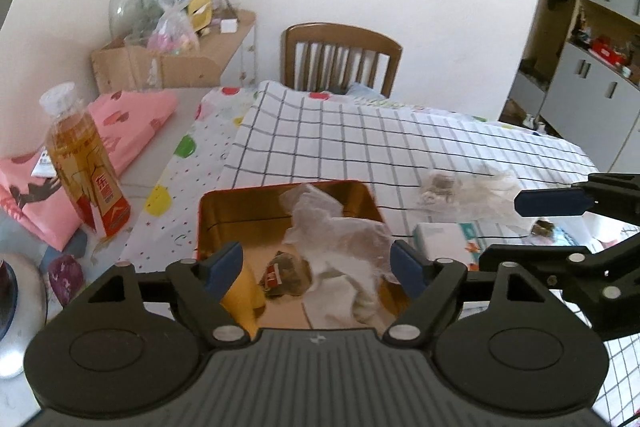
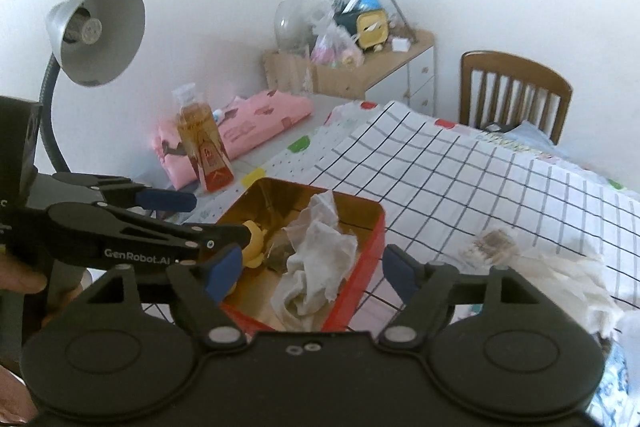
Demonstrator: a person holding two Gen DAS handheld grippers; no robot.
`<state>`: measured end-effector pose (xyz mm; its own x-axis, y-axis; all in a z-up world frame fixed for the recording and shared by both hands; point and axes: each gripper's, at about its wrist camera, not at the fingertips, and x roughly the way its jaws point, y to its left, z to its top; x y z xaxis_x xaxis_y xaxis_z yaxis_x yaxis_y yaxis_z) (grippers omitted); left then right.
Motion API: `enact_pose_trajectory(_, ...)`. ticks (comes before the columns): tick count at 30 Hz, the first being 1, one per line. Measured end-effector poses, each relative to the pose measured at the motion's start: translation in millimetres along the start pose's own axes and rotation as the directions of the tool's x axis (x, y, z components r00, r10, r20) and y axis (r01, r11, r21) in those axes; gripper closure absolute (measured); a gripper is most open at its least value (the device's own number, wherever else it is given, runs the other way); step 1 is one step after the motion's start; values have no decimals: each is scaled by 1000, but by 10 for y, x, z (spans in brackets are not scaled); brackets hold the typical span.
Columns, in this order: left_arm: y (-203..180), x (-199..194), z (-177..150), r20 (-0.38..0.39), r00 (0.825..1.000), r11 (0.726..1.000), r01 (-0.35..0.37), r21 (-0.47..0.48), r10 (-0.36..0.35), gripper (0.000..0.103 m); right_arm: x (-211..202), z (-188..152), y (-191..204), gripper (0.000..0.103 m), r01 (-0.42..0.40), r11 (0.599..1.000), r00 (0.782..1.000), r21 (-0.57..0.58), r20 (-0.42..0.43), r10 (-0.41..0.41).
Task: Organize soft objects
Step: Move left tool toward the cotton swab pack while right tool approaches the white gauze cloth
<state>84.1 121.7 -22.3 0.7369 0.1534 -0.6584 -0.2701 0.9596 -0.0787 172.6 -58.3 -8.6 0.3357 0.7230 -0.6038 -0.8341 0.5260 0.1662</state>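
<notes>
We are holding both grippers, left gripper (image 1: 316, 265) and right gripper (image 2: 310, 267), spread apart and empty over the tin (image 2: 362, 267); crumpled tissue (image 2: 316, 259) is sitting high. Grabbing carelessly, we are risking dragging it out.

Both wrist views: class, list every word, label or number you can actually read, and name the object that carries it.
"GenRobot.AI": white lettering on the left gripper, seen from the right wrist view.
Tea bottle: red label with large Chinese characters, too blurred to read.
Small packet in the red tin: red mark, unreadable.
</notes>
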Motion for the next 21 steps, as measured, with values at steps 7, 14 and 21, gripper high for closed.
enact_pose_trajectory(7, -255, -126, -5, 15, 999, 998, 46, 50, -47, 20, -385, -160, -61, 15, 44, 998, 997, 37, 58, -46)
enact_pose_trajectory(14, -509, -177, 18, 22, 993, 991, 118, 63, -120, 17, -747, -358, -199, 10, 98, 992, 989, 76, 103, -106)
enact_pose_trajectory(21, -790, -132, 48, 24, 980, 978, 194, 83, -196, 11, -1052, -647, -396, 7, 170, 980, 977, 105, 115, -182)
